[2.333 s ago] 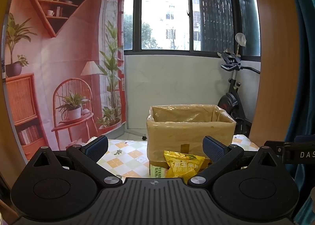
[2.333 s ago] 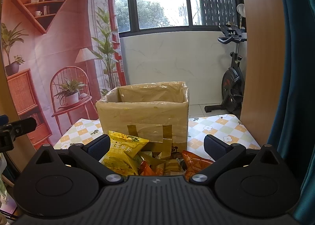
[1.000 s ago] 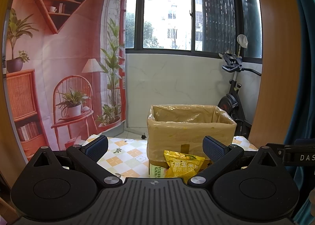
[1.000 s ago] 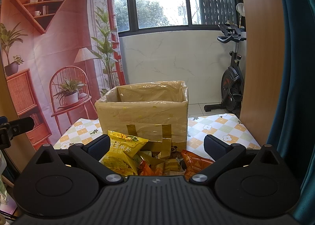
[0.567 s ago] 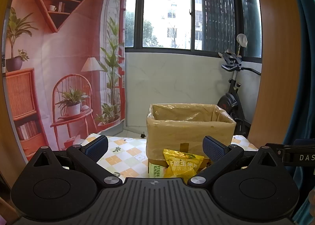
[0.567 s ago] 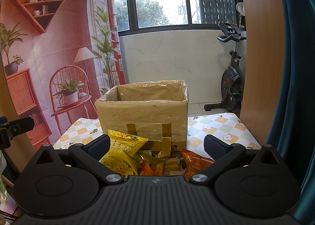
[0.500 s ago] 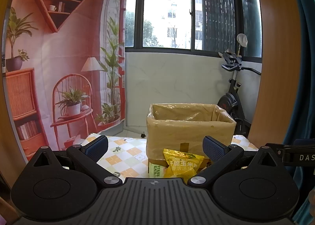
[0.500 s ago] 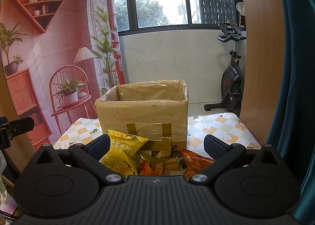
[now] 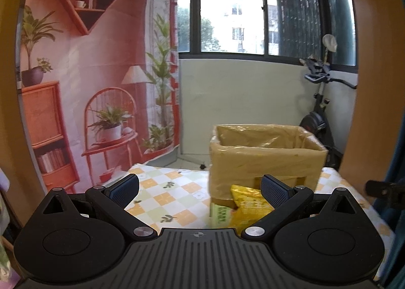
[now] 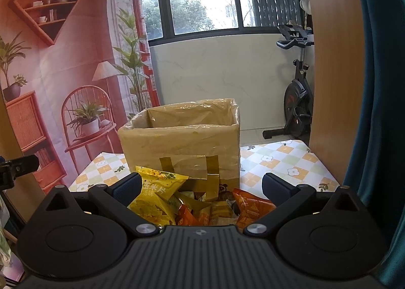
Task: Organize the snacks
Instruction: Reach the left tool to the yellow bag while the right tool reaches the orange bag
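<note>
left gripper (image 9: 200, 187): fingers spread wide, nothing between them, above checkered tablecloth (image 9: 174, 195), aimed left of box.
right gripper (image 10: 201, 185): fingers wide apart too, empty, held over snack pile.
box (image 10: 182, 147): open cardboard, plastic-lined, upright on table, taped front. Inside not visible.
snacks: heap just in front of box, touching its base. Yellow corn-chip bag (image 10: 154, 192) on left, orange packs (image 10: 250, 206) on right, small yellow ones between.
left view: same yellow bag (image 9: 246, 203) + green pack (image 9: 221, 214) at box front.
bg: exercise bike (image 10: 297, 96) by wall.
</note>
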A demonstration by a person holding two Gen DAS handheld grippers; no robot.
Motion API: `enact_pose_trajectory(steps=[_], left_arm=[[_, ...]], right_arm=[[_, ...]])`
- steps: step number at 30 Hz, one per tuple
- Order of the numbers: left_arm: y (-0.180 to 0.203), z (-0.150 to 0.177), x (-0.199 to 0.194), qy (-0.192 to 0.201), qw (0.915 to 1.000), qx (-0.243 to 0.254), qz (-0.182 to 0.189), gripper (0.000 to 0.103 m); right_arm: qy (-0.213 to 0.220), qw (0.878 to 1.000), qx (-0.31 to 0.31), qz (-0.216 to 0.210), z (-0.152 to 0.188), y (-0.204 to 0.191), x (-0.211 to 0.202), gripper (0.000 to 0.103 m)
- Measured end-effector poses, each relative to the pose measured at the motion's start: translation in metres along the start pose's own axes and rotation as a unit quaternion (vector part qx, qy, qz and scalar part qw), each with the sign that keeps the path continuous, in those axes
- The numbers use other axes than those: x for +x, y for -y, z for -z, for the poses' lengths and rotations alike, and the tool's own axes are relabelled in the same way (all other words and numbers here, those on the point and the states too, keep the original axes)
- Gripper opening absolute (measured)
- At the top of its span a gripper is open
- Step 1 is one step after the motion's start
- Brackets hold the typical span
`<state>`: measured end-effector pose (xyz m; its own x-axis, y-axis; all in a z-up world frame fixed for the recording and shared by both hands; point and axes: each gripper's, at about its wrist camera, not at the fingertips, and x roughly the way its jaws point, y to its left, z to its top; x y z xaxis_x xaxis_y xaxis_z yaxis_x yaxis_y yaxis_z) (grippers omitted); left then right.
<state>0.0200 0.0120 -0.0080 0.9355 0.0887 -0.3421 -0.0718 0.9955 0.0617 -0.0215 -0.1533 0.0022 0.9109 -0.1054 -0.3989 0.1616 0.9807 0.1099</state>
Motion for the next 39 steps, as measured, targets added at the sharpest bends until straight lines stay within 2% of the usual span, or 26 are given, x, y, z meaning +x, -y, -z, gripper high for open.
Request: enact_pose_trajectory(steps=[3, 6, 9, 15, 18, 21, 25, 32, 39], left_arm=[[-0.006, 0.001, 0.009, 0.003, 0.9998, 0.005, -0.017, 0.103], [-0.020, 0.003, 0.021, 0.004, 0.9997, -0.011, -0.021, 0.103], [-0.032, 0.005, 0.033, 0.002, 0.9990, -0.029, -0.034, 0.103], [-0.044, 0.011, 0.054, -0.002, 0.9987, -0.020, -0.047, 0.102], [-0.044, 0.016, 0.062, -0.008, 0.9990, -0.023, -0.037, 0.102], [-0.042, 0.018, 0.071, -0.015, 0.9994, -0.026, -0.019, 0.102], [-0.038, 0.018, 0.080, -0.009, 0.9997, -0.020, -0.006, 0.102], [-0.038, 0.015, 0.101, -0.009, 0.9997, -0.020, 0.011, 0.102], [-0.040, 0.021, 0.116, -0.021, 0.9990, -0.028, 0.029, 0.102]], right_arm=[[0.010, 1.000, 0.006, -0.012, -0.001, 0.005, 0.006, 0.103], [0.030, 0.999, 0.017, -0.018, -0.002, 0.013, 0.013, 0.103], [0.046, 0.999, 0.020, -0.002, -0.002, 0.018, 0.022, 0.103], [0.045, 0.998, 0.034, 0.007, 0.000, 0.031, 0.044, 0.103], [0.036, 0.999, 0.040, -0.009, 0.001, 0.037, 0.053, 0.103], [0.028, 0.999, 0.042, -0.003, 0.002, 0.042, 0.061, 0.103], [0.020, 0.998, 0.055, -0.017, 0.001, 0.051, 0.070, 0.103], [0.026, 0.999, 0.022, 0.008, 0.001, 0.056, 0.086, 0.101], [0.020, 1.000, 0.012, 0.006, 0.008, 0.059, 0.102, 0.099]])
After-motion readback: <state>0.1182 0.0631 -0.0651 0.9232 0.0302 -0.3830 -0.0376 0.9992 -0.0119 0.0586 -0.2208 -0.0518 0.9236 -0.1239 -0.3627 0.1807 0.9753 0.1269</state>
